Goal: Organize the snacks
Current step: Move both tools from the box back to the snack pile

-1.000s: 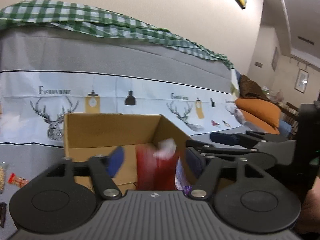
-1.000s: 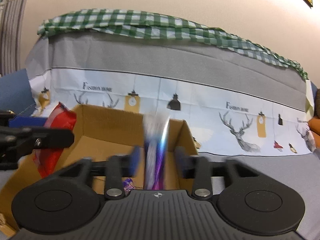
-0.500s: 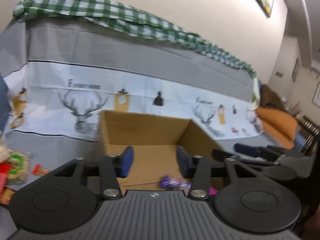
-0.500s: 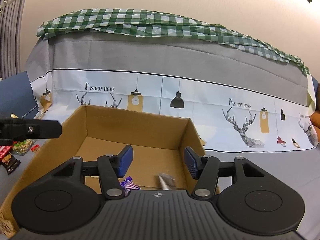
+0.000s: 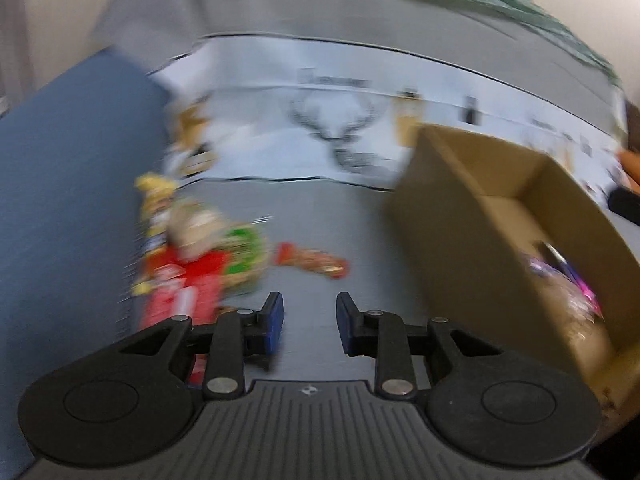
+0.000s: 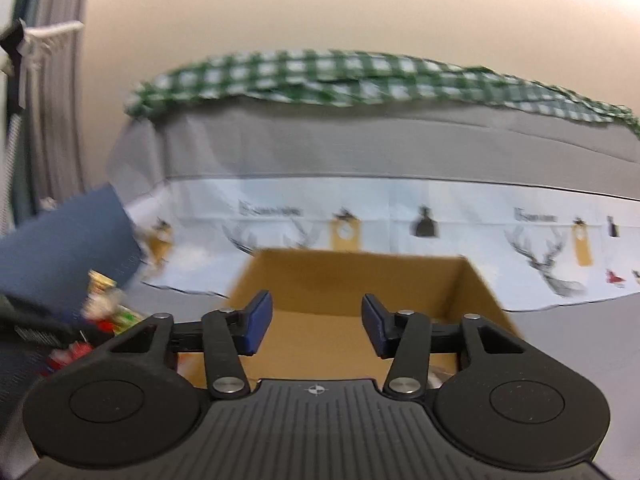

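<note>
My left gripper (image 5: 310, 322) is open and empty above the grey cloth, right of a blurred pile of snack packets (image 5: 192, 252). A red-orange wrapped snack (image 5: 312, 265) lies alone just ahead of it. The open cardboard box (image 5: 452, 216) stands to its right, with purple wrappers (image 5: 560, 276) inside. My right gripper (image 6: 316, 322) is open and empty in front of the same box (image 6: 352, 276). The snack pile shows at the left of the right wrist view (image 6: 106, 308).
A blue cushion (image 5: 68, 184) rises left of the pile. A sofa back with a deer-print cover (image 6: 400, 220) and a green checked cloth (image 6: 340, 76) stands behind the box.
Both grippers let go of their packets into the box and opened. My left gripper then swung left from the box to the snack pile. My right gripper shifted slightly left.
</note>
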